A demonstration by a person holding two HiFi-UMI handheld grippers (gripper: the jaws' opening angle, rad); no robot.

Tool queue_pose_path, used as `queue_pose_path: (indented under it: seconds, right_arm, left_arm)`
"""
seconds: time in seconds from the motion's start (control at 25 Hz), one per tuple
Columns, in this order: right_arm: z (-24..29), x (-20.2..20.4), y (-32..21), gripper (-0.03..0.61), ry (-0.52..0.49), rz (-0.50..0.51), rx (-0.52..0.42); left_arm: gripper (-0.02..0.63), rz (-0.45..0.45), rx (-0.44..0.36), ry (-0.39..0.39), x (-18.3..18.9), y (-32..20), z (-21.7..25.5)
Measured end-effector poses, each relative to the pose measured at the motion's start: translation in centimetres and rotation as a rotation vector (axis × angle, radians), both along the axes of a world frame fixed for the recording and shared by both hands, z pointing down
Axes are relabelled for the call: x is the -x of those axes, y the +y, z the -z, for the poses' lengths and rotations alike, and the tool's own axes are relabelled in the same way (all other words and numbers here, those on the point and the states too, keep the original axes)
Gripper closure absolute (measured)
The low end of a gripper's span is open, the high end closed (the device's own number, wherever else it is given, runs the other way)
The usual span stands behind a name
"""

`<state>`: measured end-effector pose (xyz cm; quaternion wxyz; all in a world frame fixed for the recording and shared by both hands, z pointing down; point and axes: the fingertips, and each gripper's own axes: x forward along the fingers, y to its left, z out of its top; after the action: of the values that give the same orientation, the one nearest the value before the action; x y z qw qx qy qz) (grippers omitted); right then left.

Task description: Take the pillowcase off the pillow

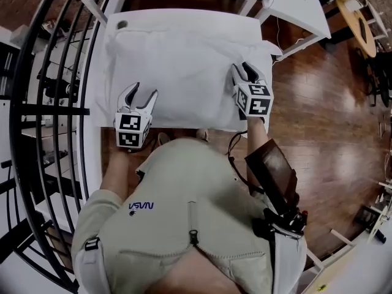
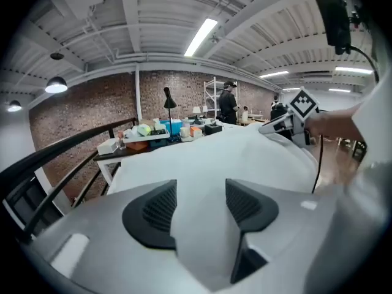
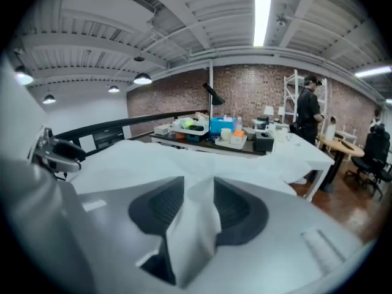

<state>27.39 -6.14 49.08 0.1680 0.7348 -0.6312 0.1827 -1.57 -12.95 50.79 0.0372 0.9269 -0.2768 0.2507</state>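
Observation:
A white pillow in its white pillowcase (image 1: 184,66) lies across the white table (image 1: 96,152). My left gripper (image 1: 144,94) rests at the pillow's near left edge. In the left gripper view this gripper (image 2: 199,207) stands open, with smooth white cloth lying under the gap and neither pad pressing on it. My right gripper (image 1: 243,71) is at the pillow's near right corner. In the right gripper view a raised fold of the pillowcase (image 3: 193,225) stands between that gripper's (image 3: 199,210) parted jaws, and I see no pinch on it.
A black railing (image 1: 37,133) curves along the left of the table. Beyond the pillow stands a table with small cluttered items (image 3: 214,133). Another white table (image 1: 294,5) sits at the back right above wooden floor (image 1: 318,103). A person (image 3: 306,109) stands far off.

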Motion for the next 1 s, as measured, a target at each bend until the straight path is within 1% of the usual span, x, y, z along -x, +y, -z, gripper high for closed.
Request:
queue_pose_path:
  seconds: [0.04,0.16,0.24,0.32,0.36,0.4,0.44,0.48,0.52,0.6,0.8,1.0]
  right_arm:
    - [0.4,0.5,0.9,0.431,-0.006,0.004,-0.019]
    - [0.5,2.4,4.9,0.431,-0.023,-0.004,-0.051]
    - [-0.2,3.4,8.1,0.431,-0.049,-0.032,-0.051]
    - [-0.8,4.4,10.8,0.437,-0.060,-0.044,-0.038]
    - [-1.2,5.0,11.9,0.486,-0.056,-0.034,-0.022]
    - [-1.9,5.7,12.7,0.555,-0.049,-0.012,0.006]
    - [-2.9,6.4,13.3,0.575,-0.042,0.015,0.047]
    - [-4.1,7.0,13.7,0.575,-0.037,0.039,0.093]
    - [-5.3,7.3,13.8,0.575,-0.036,0.052,0.133]
    - [-7.0,7.4,13.4,0.575,-0.040,0.042,0.170]
    - [-8.1,5.4,9.4,0.575,-0.017,-0.030,0.153]
    - [-7.6,3.7,5.7,0.575,0.033,-0.021,0.138]
  left_arm:
    - [0.350,-0.001,0.021,-0.005,0.4,0.7,-0.9]
    - [0.344,0.017,0.078,0.009,1.5,1.5,-2.8]
    - [0.344,0.021,0.090,0.014,1.6,1.4,-3.6]
    - [0.345,0.021,0.084,0.010,1.3,1.1,-4.2]
    - [0.347,0.022,0.083,0.012,1.1,1.0,-4.5]
    - [0.351,0.024,0.088,0.019,0.9,0.9,-4.8]
    - [0.362,0.026,0.099,0.028,0.7,0.9,-5.1]
    - [0.371,0.026,0.110,0.034,0.5,0.9,-5.4]
    - [0.373,0.024,0.119,0.035,0.4,1.0,-5.6]
    - [0.374,0.019,0.125,0.025,0.2,1.0,-5.9]
    - [0.377,0.027,0.111,0.036,-0.6,-0.7,-5.4]
    - [0.382,0.041,0.094,0.029,-2.0,-3.6,-4.7]
